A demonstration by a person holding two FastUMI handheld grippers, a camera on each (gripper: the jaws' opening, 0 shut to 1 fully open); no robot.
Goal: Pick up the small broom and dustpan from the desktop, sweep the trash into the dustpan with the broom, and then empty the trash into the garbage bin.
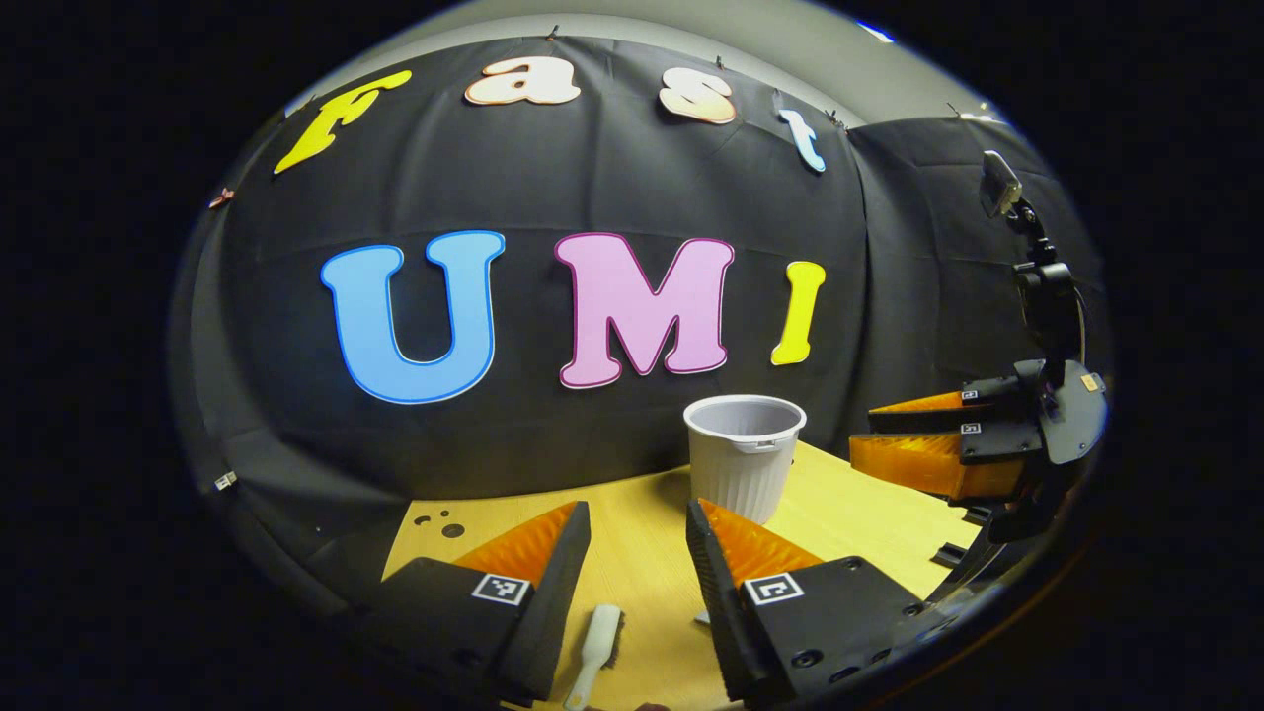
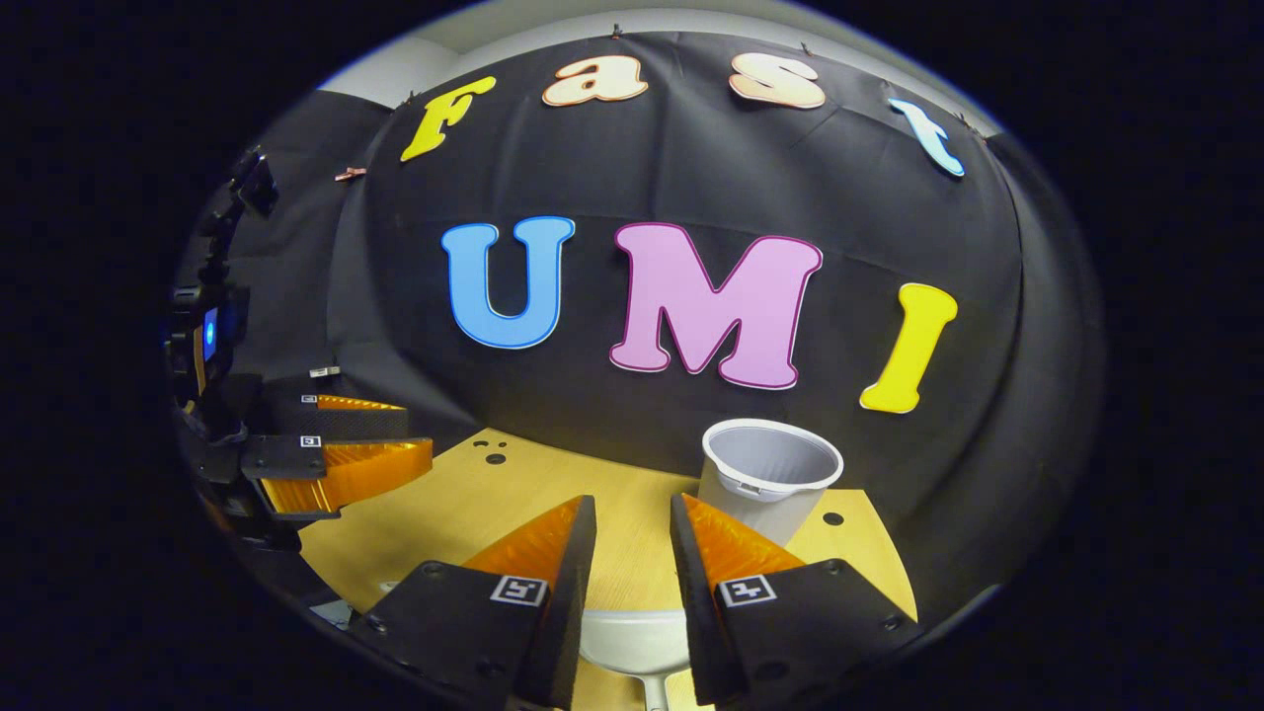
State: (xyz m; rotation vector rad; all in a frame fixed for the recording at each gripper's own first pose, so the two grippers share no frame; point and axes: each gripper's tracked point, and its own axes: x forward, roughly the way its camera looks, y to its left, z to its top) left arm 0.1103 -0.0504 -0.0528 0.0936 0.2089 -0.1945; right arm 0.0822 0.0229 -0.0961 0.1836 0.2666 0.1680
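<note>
- The left gripper (image 1: 638, 533) hangs above the wooden desktop (image 1: 642, 563) with its two fingers spread apart and nothing between them.
- Below the gap between those fingers, toward the nearer edge of the left gripper view, lies the small broom (image 1: 595, 652), pale-handled, flat on the desktop and touched by neither finger.
- Ahead of the left gripper and a little toward its right finger stands the garbage bin (image 1: 743, 456), a pale ribbed pot, upright at the far side of the desktop against the black cloth wall.
- Its mouth is tilted toward the camera in both views; the part of its inside that shows looks bare, though the bottom cannot be made out.
- The right gripper (image 2: 633, 533) is likewise open, its fingers parted and clamping nothing.
- Directly under the gap between its fingers lies the dustpan (image 2: 632, 640), white, its handle running toward the camera; the fingers stand above it, not on it.
- From the right gripper, the bin (image 2: 768, 476) is ahead and just off the right finger's tip.
- Each gripper appears at the edge of the other's view, raised above the desktop, fingers apart.
- No trash can be made out on the visible wood.
</note>
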